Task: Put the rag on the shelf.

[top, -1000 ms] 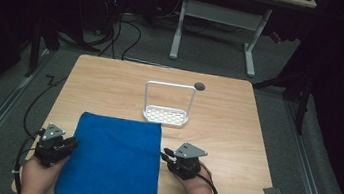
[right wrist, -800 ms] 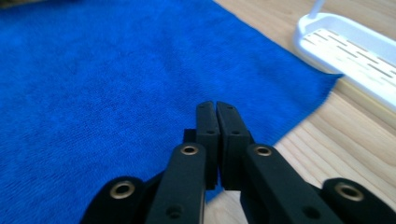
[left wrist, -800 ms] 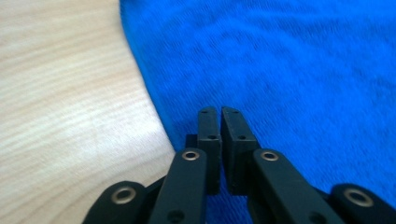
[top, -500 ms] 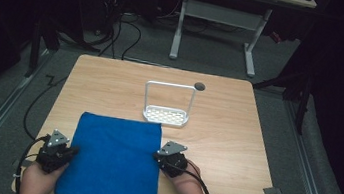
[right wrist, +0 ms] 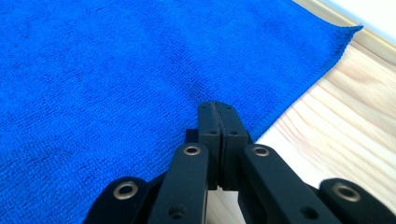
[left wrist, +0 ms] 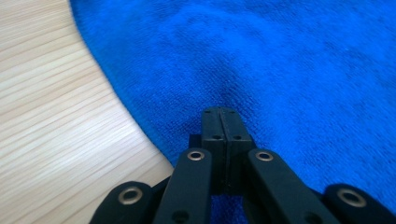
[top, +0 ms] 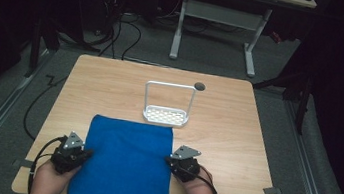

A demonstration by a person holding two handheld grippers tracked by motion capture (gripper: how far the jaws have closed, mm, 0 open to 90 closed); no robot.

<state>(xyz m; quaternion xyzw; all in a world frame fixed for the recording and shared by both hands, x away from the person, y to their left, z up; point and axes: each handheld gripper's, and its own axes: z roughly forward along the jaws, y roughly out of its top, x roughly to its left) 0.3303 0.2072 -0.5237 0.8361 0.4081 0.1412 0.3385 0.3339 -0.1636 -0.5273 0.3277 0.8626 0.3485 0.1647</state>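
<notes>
A blue cloth lies flat on the near half of the wooden table. At its left edge my left gripper is shut on it; in the left gripper view the joined jaw tips pinch the blue cloth, and creases run out from them. My right gripper holds the right edge the same way. In the right gripper view its tips are shut over the hem of the blue cloth, with bare wood to their right.
A small white wire rack with a tall handle stands just beyond the cloth's far edge. A dark round hole sits in the table behind it. Desk legs and cables are on the floor beyond.
Both grippers closed in on the cloth's side edges and shut on them. The cloth has shifted slightly to the right.
</notes>
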